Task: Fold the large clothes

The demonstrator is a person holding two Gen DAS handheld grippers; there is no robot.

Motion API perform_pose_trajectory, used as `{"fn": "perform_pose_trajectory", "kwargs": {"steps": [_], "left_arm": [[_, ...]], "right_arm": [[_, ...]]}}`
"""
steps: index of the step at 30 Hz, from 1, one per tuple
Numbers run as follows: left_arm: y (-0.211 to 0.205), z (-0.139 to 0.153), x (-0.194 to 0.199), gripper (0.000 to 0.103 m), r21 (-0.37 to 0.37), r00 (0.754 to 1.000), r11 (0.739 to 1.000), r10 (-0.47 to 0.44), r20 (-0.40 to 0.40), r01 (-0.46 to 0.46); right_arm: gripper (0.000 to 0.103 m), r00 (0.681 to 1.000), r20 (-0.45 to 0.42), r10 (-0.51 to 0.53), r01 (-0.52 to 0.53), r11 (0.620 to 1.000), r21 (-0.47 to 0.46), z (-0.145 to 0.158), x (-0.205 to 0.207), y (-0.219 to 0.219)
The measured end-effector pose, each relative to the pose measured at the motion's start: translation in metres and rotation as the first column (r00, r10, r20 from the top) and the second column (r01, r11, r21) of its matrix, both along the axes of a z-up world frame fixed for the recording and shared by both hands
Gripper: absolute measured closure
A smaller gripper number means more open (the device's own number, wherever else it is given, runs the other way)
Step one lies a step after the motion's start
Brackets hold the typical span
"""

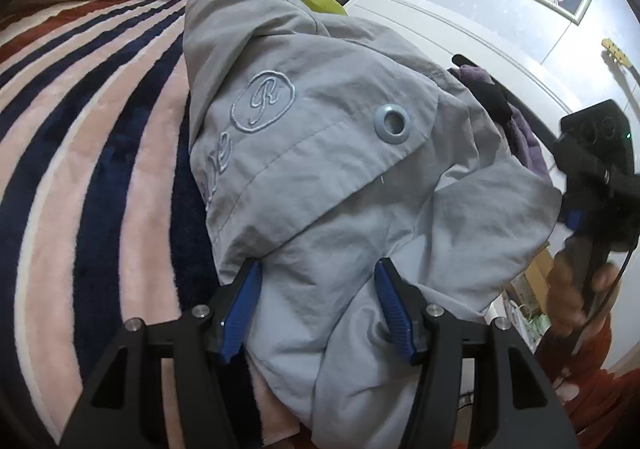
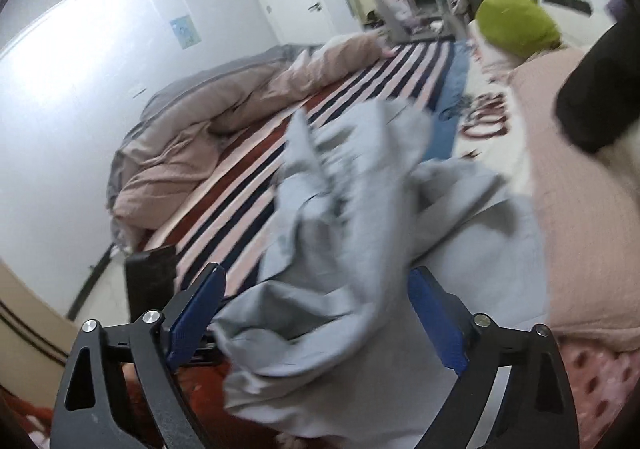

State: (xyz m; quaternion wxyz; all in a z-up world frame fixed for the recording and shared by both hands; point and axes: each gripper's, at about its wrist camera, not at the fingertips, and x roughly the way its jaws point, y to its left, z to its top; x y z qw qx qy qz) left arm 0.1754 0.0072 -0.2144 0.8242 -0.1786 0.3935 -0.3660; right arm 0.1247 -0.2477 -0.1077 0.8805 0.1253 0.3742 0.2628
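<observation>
A large light grey jacket (image 1: 320, 153) with an embroidered "R" logo and a metal eyelet lies bunched on a striped blanket (image 1: 80, 129). My left gripper (image 1: 318, 269) stands open with the grey cloth lying between its blue pads, not pinched. In the right wrist view the jacket (image 2: 360, 209) is blurred and bunched, and my right gripper (image 2: 316, 281) stands open around a fold of it. The right gripper also shows in the left wrist view (image 1: 592, 185), held in a hand beside the jacket's edge.
A beige duvet (image 2: 192, 145) is heaped at the far side of the bed. A green cushion (image 2: 516, 21) and a pink pillow (image 2: 568, 209) lie to the right. A white headboard (image 1: 460, 37), purple and black cloth (image 1: 520, 129) and cluttered shelves stand beyond.
</observation>
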Motion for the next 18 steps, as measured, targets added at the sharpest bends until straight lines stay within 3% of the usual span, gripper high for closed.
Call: {"fn": "perform_pose_trajectory", "kwargs": {"steps": [3,4,5,8,11,14,18], "left_arm": [[0.002,-0.003,0.000,0.049,-0.031,1.000,0.999,0.014,-0.002,-0.014],[0.002,-0.003,-0.002,0.049,-0.035,1.000,0.999,0.019,0.000,-0.019],[0.003,-0.003,-0.002,0.048,-0.039,1.000,0.999,0.028,0.001,-0.028],[0.003,0.005,-0.001,0.045,-0.087,0.999,0.996,0.035,-0.009,-0.036],[-0.005,0.025,-0.004,0.045,-0.113,0.999,0.994,-0.003,0.044,0.008],[-0.029,0.047,-0.008,0.039,-0.090,0.992,0.993,-0.068,0.108,0.078],[-0.069,0.070,-0.011,0.030,-0.077,0.971,0.978,-0.182,0.153,0.196]], "right_arm": [[0.007,0.998,-0.030,-0.047,0.045,0.996,-0.072,-0.021,0.008,0.015],[0.017,0.998,-0.028,-0.059,0.057,0.995,-0.076,-0.026,0.008,0.016],[0.041,0.997,-0.011,-0.078,0.077,0.993,-0.090,-0.027,0.007,0.016],[0.079,0.992,0.058,-0.113,0.118,0.989,-0.091,-0.021,-0.003,0.007],[0.091,0.982,0.145,-0.120,0.129,0.990,-0.057,-0.003,-0.023,-0.008],[0.094,0.962,0.206,-0.177,0.186,0.982,-0.026,0.010,-0.049,-0.033],[0.095,0.935,0.188,-0.300,0.294,0.954,0.061,-0.001,-0.078,-0.091]]}}
